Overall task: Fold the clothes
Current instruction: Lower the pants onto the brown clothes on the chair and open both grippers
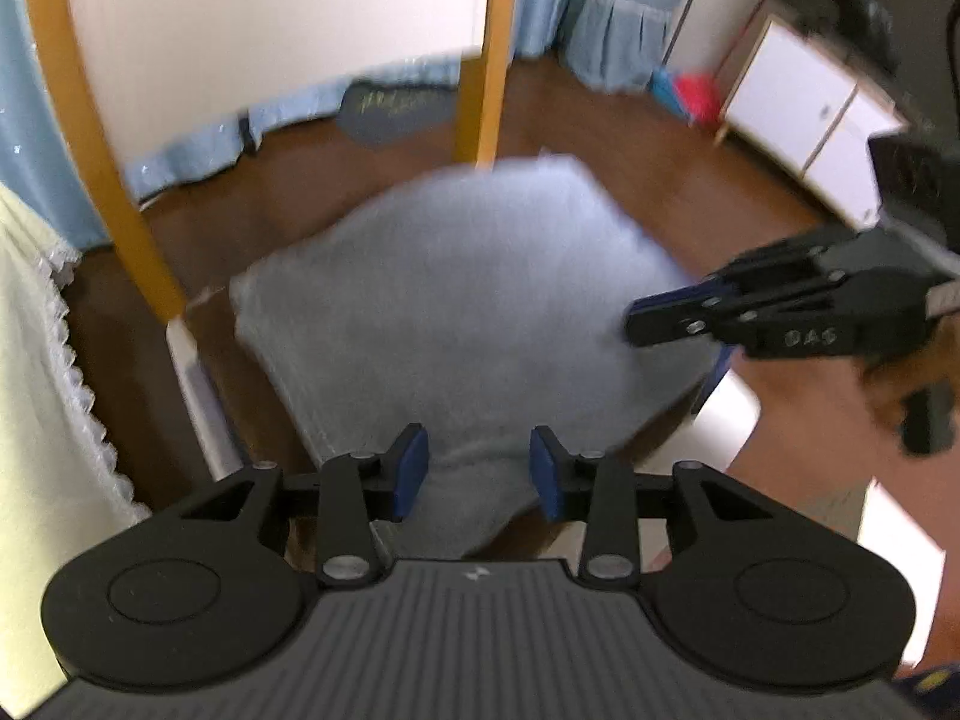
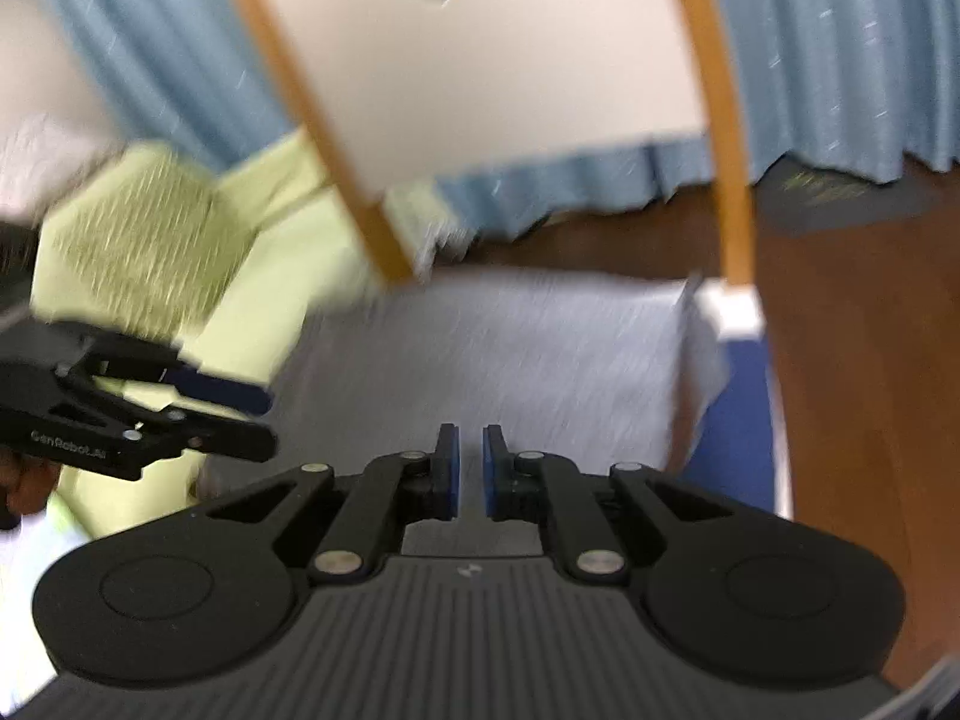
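Note:
A folded grey-blue cloth [image 1: 468, 300] lies on a small surface; it also shows in the right wrist view [image 2: 510, 354]. My left gripper [image 1: 479, 471] is open over the cloth's near corner, with nothing between its blue pads. My right gripper [image 2: 471, 468] hovers over the cloth with its jaws a narrow gap apart and empty. In the left wrist view the right gripper [image 1: 666, 315] comes in from the right at the cloth's edge. In the right wrist view the left gripper [image 2: 240, 414] sits at the left, open. Both views are motion-blurred.
A yellow-green bedcover [image 2: 198, 276] with a lace edge [image 1: 72, 360] lies to the left. Orange wooden posts [image 1: 486, 54] stand behind the cloth. A white cabinet [image 1: 804, 114] and blue curtains [image 1: 612, 30] are at the back, on a brown floor [image 1: 648, 138].

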